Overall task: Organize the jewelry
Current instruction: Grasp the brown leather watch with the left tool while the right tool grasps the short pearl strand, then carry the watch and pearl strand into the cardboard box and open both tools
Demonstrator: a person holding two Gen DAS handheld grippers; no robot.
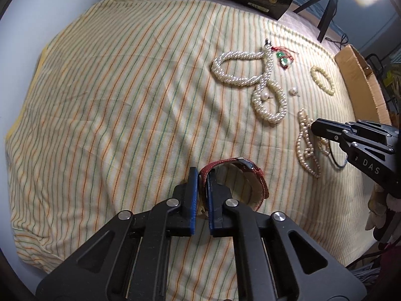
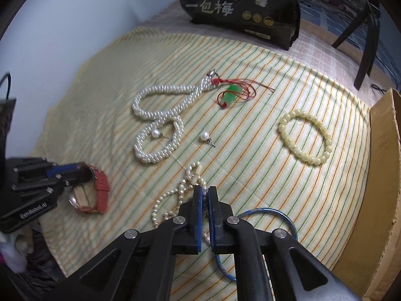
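Note:
My left gripper [image 1: 202, 175] is shut on the strap of a red watch [image 1: 253, 175], held just above the striped cloth; it also shows in the right wrist view [image 2: 100, 188]. My right gripper [image 2: 205, 193] is shut on a thin pearl necklace [image 2: 175, 195], which shows in the left wrist view [image 1: 307, 145] under that gripper [image 1: 315, 128]. A thick pearl rope necklace [image 2: 160, 125] lies in loops further back. Two pearl earrings [image 2: 206, 136] lie by it. A green pendant on red cord [image 2: 231, 94] and a pale yellow bead bracelet [image 2: 305, 138] lie beyond.
A blue bangle [image 2: 280, 215] lies under my right gripper. A black printed bag [image 2: 240, 7] stands at the far edge of the cloth [image 2: 250, 170]. A cardboard box wall [image 2: 381, 175] runs along the right side. Tripod legs [image 1: 325, 12] stand at the back right.

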